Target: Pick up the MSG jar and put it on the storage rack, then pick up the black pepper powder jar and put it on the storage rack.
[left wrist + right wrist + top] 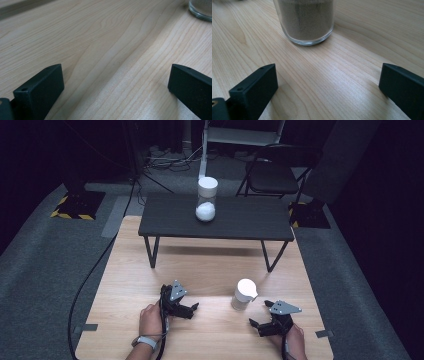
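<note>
**Right gripper closest to the small jar**

Nearest the high camera, we are resting both hands on the pale wooden tabletop (210,265), each holding a black two-jaw gripper. We are keeping the right gripper (256,325) with its jaws spread wide and empty, and the left gripper (193,307) is likewise gaping, gripping nothing.

We are looking at a small clear glass jar with a white cap and a brownish granular fill (243,295), standing upright on the tabletop. Taking this jar as our landmark: the right gripper is lying near it, just towards our side and slightly to our right; the left gripper is sitting farther off to our left of it. In the right gripper view the jar (304,22) is standing straight ahead beyond the open jaws, apart from them, its long axis vertical. In the left gripper view only the jar's base (201,10) is peeking in at the far corner.

We are judging that the right hand is the nearer one, needing a short forward reach.

Well beyond the jar, a taller clear cylinder with a white lid and white contents (206,199) is standing on a low dark bench (250,220).
</note>
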